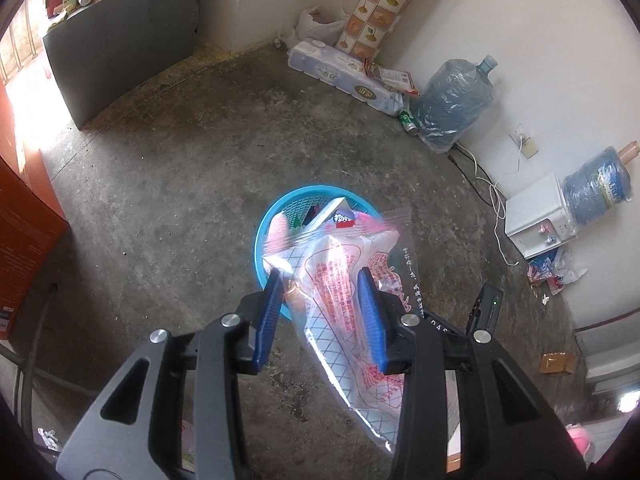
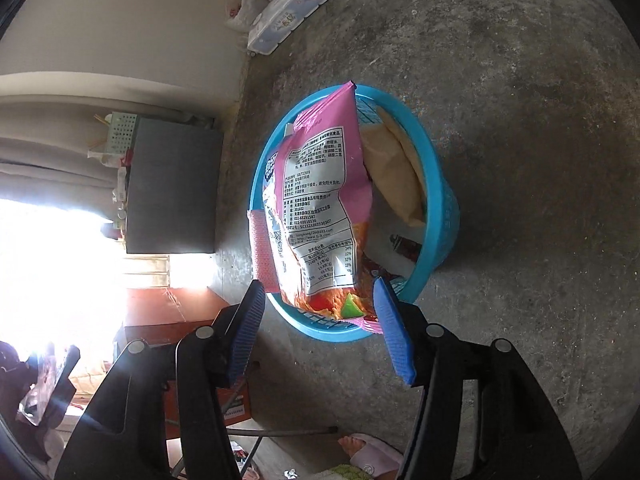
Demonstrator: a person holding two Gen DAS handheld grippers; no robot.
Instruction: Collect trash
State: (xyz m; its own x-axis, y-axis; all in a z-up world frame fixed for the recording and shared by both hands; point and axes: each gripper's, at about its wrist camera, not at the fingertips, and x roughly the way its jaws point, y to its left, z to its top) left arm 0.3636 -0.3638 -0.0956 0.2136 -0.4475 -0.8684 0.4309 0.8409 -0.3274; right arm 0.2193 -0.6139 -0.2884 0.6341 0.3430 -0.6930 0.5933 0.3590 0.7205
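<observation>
Over blue basket [image 1: 262, 236] rim, both tongs spread, clear bag [image 1: 340, 280] and pink packet [image 2: 316, 208] unpinched, bare floor around.

Trash over the blue basket

A round blue mesh basket [image 1: 266, 236] sits on the concrete floor, already holding wrappers and a tan packet [image 2: 396, 172]. A clear plastic bag with red print [image 1: 348, 304] hangs over its near rim; a pink snack bag [image 2: 316, 208], label side showing, stands tilted above its left half.
</observation>
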